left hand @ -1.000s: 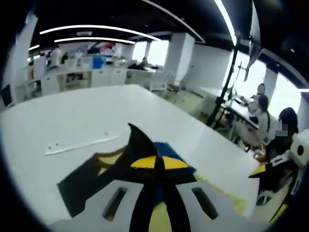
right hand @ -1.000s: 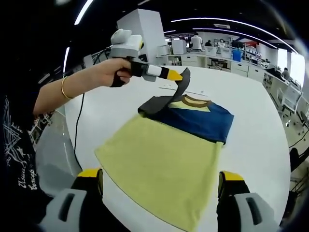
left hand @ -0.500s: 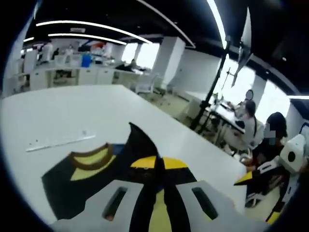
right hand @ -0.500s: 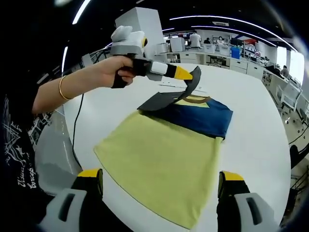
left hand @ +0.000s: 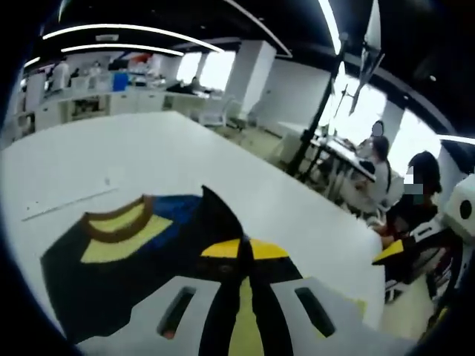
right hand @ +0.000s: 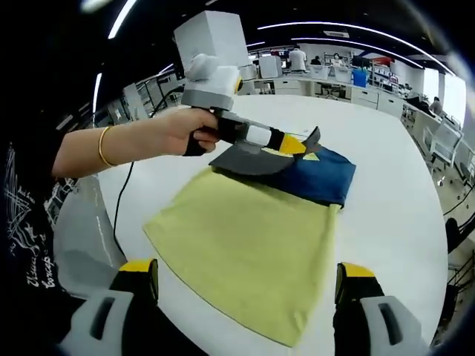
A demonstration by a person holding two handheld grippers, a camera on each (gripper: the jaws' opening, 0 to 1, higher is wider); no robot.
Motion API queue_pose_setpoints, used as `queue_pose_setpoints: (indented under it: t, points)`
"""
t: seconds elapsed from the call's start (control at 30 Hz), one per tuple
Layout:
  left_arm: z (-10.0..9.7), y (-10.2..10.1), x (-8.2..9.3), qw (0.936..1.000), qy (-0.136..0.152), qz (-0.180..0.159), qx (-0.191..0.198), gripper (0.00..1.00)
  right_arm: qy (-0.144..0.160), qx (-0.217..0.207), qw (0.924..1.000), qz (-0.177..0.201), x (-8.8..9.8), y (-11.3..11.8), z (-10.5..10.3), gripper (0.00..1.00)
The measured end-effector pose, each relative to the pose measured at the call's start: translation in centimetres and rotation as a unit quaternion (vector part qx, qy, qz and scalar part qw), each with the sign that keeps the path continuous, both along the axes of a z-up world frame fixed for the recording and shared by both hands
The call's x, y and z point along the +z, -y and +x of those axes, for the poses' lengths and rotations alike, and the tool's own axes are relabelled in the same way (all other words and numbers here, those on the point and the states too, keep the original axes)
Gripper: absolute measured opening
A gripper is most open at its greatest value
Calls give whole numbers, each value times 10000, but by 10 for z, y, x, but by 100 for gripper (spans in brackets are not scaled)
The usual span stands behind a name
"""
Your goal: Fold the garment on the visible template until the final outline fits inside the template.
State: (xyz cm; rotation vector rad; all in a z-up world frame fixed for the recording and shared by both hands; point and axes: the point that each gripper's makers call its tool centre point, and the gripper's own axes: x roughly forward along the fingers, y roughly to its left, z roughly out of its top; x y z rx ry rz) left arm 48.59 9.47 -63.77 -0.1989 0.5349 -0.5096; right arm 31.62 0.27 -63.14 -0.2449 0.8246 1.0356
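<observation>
The garment lies flat on the white table [right hand: 401, 222]: a yellow body [right hand: 245, 252], a navy chest [right hand: 323, 174] and a brown collar [left hand: 115, 222]. My left gripper [left hand: 243, 248] is shut on the dark grey sleeve [left hand: 215, 219], whose tip sticks up past the jaws. In the right gripper view a hand holds the left gripper [right hand: 303, 144] low over the navy chest, the sleeve [right hand: 249, 159] folded across beneath it. My right gripper [right hand: 247, 278] stands open near the hem, its fingers [right hand: 137, 274] wide apart and holding nothing.
A thin white strip [left hand: 63, 202] lies on the table beyond the collar. The person's arm [right hand: 119, 144] reaches in from the left. People sit at desks [left hand: 386, 185] off the table's far side. The table edge [right hand: 111, 222] curves close to the garment's left.
The left gripper has carried the sleeve inward and lower, from above the collar to over the navy chest. The right gripper has stayed where it was.
</observation>
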Motion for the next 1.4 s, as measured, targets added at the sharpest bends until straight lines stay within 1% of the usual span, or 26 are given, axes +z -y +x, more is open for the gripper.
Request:
queue_pose_setpoints:
  t: [0.23, 0.47, 0.57, 0.67, 0.8, 0.9, 1.03, 1.07, 1.1, 1.13, 1.17, 1.27, 1.33, 1.4]
  points:
    - [-3, 16, -23, 9996, -195, 3, -182, 0, -75, -30, 9999, -78, -8, 4, -2, 99]
    - [1, 24, -47, 9989, -427, -55, -178, 0, -149, -145, 9998, -34, -15, 8, 1, 99]
    - [0, 28, -55, 9987, -474, -13, -212, 0, -180, -170, 9997, -49, -18, 10, 1, 99]
    - [-3, 32, -64, 9984, -472, 113, -284, 0, -209, -170, 9996, -47, -23, 10, 4, 99]
    - [-4, 34, -72, 9981, -531, 91, -284, 0, -204, -116, 9997, -77, -25, 9, 6, 99]
    - [-4, 33, -75, 9979, -602, 26, -244, 0, -214, -94, 9997, -48, -25, 7, 7, 99]
    - [-5, 35, -74, 9979, -576, -86, -274, 1, -231, -67, 9997, -36, -26, 6, 7, 99]
    - [-2, 36, -68, 9990, -307, -73, -307, 1, -235, -67, 9997, -37, -27, 6, 8, 99]
    - [-3, 35, -65, 9992, -256, -48, -310, 1, -232, -73, 9997, -37, -27, 6, 8, 99]
    - [-3, 34, -63, 9993, -219, -26, -317, 3, -237, -82, 9997, -41, -27, 6, 9, 99]
    - [-4, 34, -61, 9993, -188, 2, -329, 7, -238, -84, 9997, -43, -28, 7, 9, 99]
    - [-2, 25, -55, 9986, 66, 436, -306, 25, -219, -98, 9997, -37, -27, 7, 10, 99]
    - [-3, 20, -48, 9982, 178, 498, -270, 34, -212, -104, 9997, -18, -26, 6, 11, 99]
    - [-4, 16, -44, 9983, 175, 506, -243, 44, -186, -119, 9998, 5, -24, 6, 13, 99]
